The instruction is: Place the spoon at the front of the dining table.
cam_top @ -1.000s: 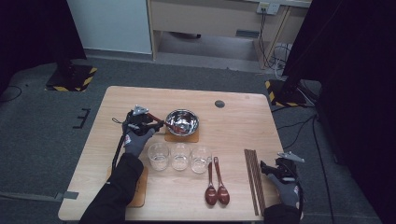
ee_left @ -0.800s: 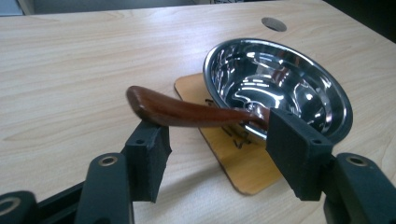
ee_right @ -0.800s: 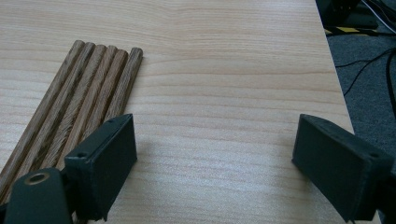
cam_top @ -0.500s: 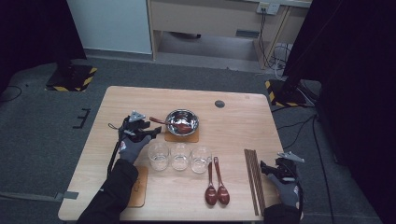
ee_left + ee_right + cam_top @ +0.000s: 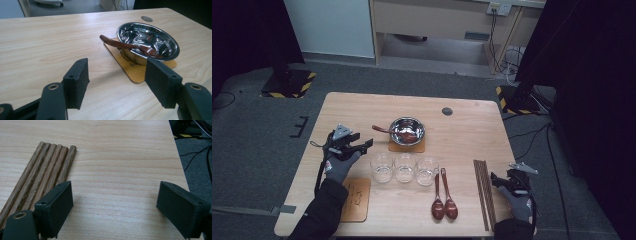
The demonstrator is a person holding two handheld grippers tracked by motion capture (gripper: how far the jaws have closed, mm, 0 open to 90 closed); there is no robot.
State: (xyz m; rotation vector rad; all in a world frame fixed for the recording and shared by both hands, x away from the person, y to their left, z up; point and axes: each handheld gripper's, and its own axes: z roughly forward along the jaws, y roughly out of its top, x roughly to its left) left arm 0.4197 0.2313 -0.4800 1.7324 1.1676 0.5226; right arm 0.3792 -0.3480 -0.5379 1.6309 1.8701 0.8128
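Round polished steel bowl: mirror silver. Dark reddish-brown wooden spoon inside it: glossy. Orange-tan wooden coaster beneath: plain. Pale wooden table: fine straight grain, grey disc at 1 o'clock. Brown wooden chopsticks: dark-streaked grain.

No words, brand names or numbers can be read anywhere. Dark engraved marks stand on the wooden coaster at the near left of the surface, and on the coaster under the steel bowl, but they are too small and too blurred to make out.
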